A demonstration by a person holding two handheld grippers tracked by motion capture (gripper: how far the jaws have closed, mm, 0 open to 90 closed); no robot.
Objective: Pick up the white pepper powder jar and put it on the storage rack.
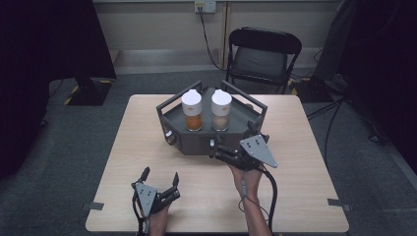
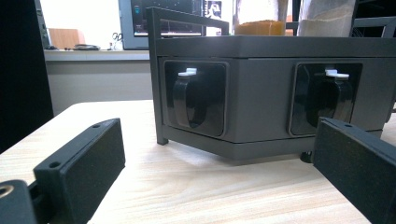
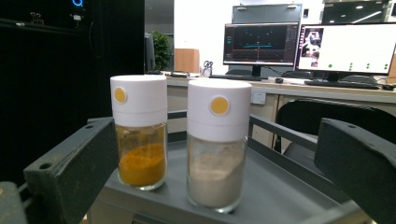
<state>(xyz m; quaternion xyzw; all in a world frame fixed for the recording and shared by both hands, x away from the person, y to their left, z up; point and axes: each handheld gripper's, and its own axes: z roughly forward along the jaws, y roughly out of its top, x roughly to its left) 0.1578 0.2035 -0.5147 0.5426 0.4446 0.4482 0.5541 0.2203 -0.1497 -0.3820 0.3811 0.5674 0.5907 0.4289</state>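
A dark grey rack (image 1: 194,143) stands at the table's far middle. On its top tray stand two white-capped glass jars: one with orange powder (image 1: 192,111) on the left, one with beige powder (image 1: 221,110) on the right. My right gripper (image 1: 234,140) is at the rack's front right, raised to tray level and open; its own view has the orange jar (image 3: 140,133) and the beige jar (image 3: 217,144) upright on the tray (image 3: 285,198), beyond my right gripper (image 3: 215,140). My left gripper (image 1: 161,173) rests open near the front edge. In its own view my left gripper (image 2: 215,172) faces the rack's front wall (image 2: 261,102).
Two recesses in the rack's front hold black hooks with white tips (image 2: 187,95) (image 2: 334,95). A black folding chair (image 1: 260,54) stands behind the table (image 1: 142,128). Cables run over the floor at the right. Bare tabletop lies to the left and right of the rack.
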